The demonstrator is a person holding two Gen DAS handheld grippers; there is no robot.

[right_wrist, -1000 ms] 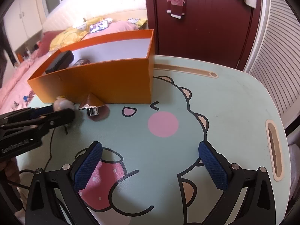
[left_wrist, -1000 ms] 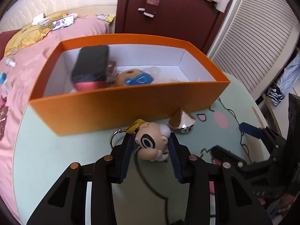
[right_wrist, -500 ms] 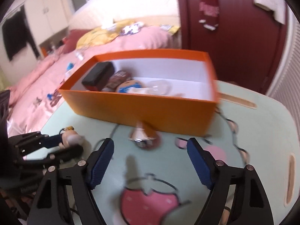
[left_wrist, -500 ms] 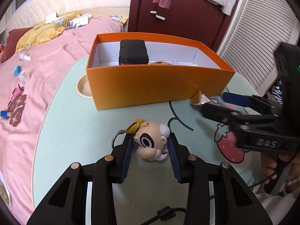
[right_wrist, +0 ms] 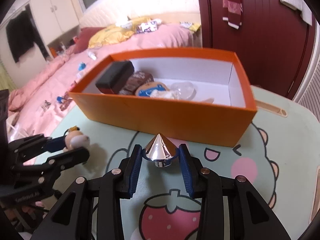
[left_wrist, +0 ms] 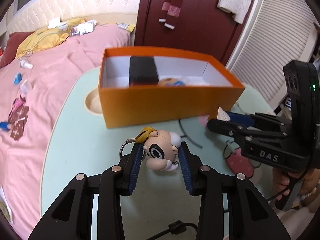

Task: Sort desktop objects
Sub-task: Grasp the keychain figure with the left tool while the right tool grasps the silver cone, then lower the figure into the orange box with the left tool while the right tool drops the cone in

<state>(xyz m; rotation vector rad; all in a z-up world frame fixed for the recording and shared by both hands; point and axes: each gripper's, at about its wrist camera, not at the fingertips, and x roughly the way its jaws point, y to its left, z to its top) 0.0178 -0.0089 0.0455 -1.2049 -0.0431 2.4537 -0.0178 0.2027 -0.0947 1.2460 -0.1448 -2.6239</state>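
My left gripper (left_wrist: 160,157) is shut on a small cartoon figure keychain (left_wrist: 160,152) with a yellow strap and metal ring, held in front of the orange box (left_wrist: 160,104). My right gripper (right_wrist: 160,156) is shut on a shiny silver cone (right_wrist: 159,150) just before the box's (right_wrist: 170,118) near wall. The box holds a black case (right_wrist: 115,77), a brown packet (right_wrist: 138,80), a blue-and-tan toy (right_wrist: 150,89) and a clear plastic piece (right_wrist: 183,87). The right gripper (left_wrist: 230,120) shows at the right of the left wrist view, the left gripper (right_wrist: 60,146) at the left of the right wrist view.
The table (right_wrist: 280,140) is pale green with a dinosaur and strawberry print and a cup recess (left_wrist: 92,104) left of the box. A pink bed (left_wrist: 50,70) strewn with small items lies to the left. A dark red wardrobe (right_wrist: 260,30) stands behind.
My right gripper swung left to the silver cone and closed its jaws on it. My left gripper kept hold of the keychain figure and drew back from the box.
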